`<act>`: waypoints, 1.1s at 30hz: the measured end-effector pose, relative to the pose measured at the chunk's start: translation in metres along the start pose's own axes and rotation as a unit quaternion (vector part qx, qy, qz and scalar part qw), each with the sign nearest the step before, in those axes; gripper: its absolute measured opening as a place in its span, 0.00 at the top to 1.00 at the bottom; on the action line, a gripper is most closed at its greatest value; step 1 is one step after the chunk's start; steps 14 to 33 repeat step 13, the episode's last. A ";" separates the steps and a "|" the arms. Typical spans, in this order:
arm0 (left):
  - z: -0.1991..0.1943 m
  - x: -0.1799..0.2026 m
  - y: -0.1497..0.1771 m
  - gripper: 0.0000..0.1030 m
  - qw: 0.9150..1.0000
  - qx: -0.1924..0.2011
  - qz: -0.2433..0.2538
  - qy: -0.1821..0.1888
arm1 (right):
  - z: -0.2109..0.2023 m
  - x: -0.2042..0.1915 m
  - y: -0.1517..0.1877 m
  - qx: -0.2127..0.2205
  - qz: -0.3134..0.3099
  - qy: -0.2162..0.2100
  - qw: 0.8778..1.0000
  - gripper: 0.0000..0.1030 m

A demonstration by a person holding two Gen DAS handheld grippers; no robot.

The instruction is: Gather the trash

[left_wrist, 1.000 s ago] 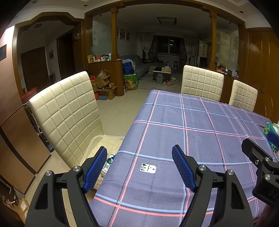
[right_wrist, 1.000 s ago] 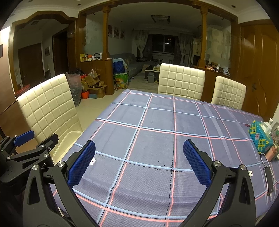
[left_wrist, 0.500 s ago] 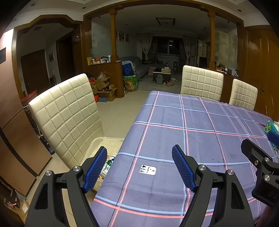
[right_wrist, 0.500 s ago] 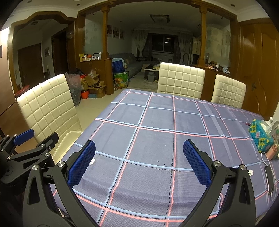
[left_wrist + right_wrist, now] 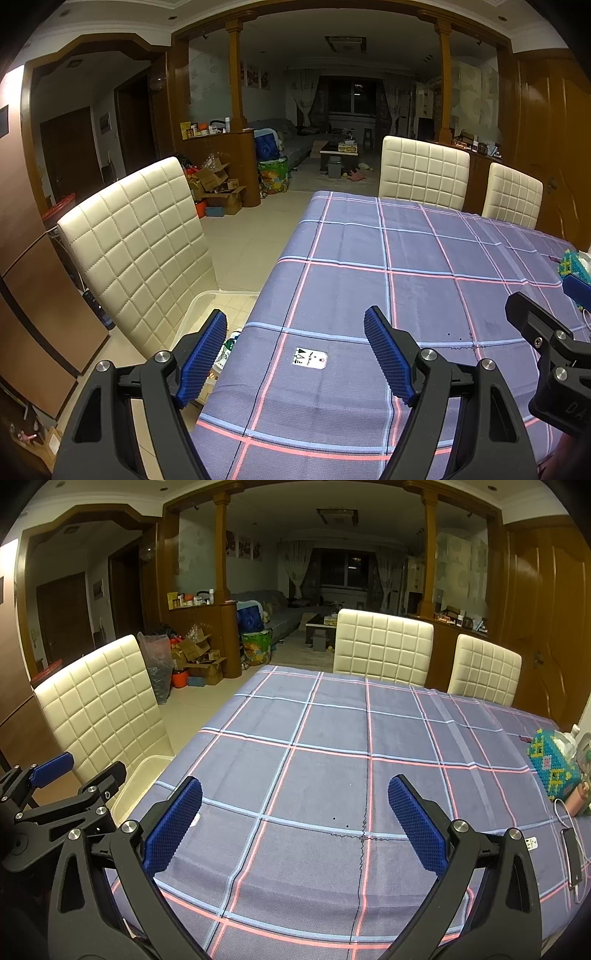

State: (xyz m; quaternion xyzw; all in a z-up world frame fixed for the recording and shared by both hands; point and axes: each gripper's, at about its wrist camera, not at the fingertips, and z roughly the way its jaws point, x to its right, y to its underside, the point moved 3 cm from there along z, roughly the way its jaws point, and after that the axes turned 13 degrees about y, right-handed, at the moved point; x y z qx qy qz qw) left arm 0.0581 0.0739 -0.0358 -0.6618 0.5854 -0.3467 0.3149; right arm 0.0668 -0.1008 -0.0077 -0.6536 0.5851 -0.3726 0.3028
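Across the checked tabletop only a small white tag lies near the edge, ahead of the left gripper, whose empty fingers, like the right gripper, stand spread: lower flat, pinch its edge.

Table: covered by a purple plaid tablecloth with pink and pale blue lines.
Near left edge: small white tag, lying flat.
Right side: beaded box, phone with white cable.
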 end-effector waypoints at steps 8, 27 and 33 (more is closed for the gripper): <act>-0.001 0.000 0.001 0.27 1.000 0.001 0.001 -0.005 | 0.002 0.000 0.001 -0.001 0.001 0.000 1.000 0.04; -0.001 -0.001 0.001 0.27 1.000 -0.003 0.000 -0.003 | 0.002 0.001 0.001 -0.002 0.003 -0.001 1.000 0.04; -0.001 -0.001 0.001 0.27 1.000 -0.003 0.000 -0.003 | 0.002 0.001 0.001 -0.002 0.003 -0.001 1.000 0.04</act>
